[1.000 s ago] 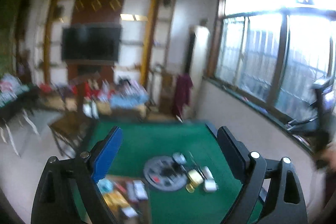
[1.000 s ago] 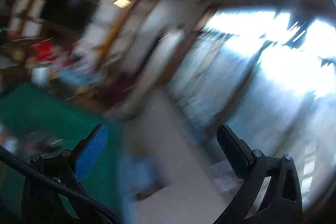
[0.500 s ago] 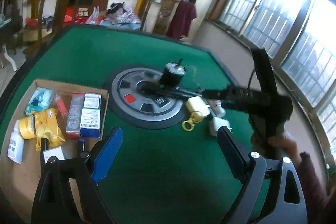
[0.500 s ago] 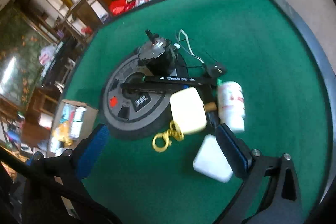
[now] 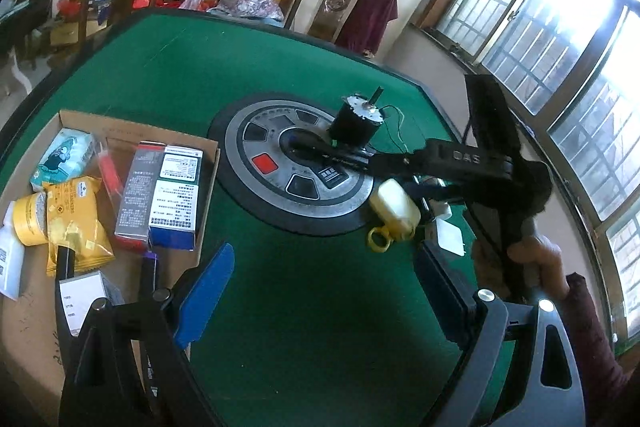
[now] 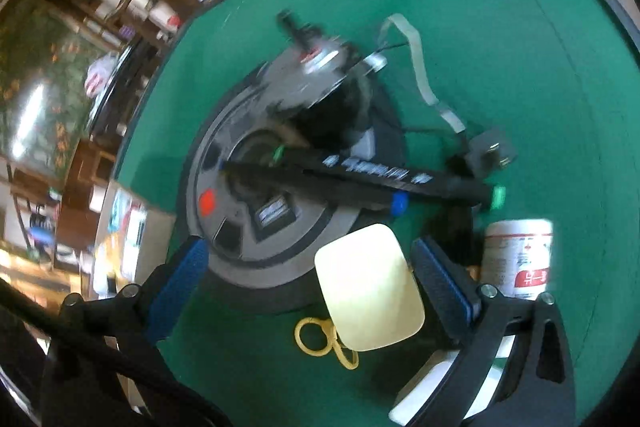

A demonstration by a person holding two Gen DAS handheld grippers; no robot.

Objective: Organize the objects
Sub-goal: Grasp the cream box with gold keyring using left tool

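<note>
A green felt table (image 5: pixel 168 75) carries a round grey disc (image 5: pixel 296 171) with a black motor (image 5: pixel 356 125) and black pens (image 6: pixel 360 179) across it. A pale yellow case (image 6: pixel 370 291) with a yellow ring (image 6: pixel 314 337) lies at the disc's near edge; it also shows in the left wrist view (image 5: pixel 394 209). My right gripper (image 6: pixel 308 267) is open, low over the table, its jaws either side of the yellow case. A white pill bottle (image 6: pixel 518 255) lies just right of it. My left gripper (image 5: pixel 324 291) is open and empty above the felt.
A cardboard box (image 5: pixel 120 131) at the left holds packets, boxes, a tape roll and markers. A white charger (image 5: pixel 450 237) lies by the right gripper. A grey plug with a ribbon cable (image 6: pixel 486 149) lies beyond the pens. Chairs and windows surround the table.
Both grippers swung down from facing the room toward the table. The right gripper came in low around the yellow case; the left moved closer over the felt.
</note>
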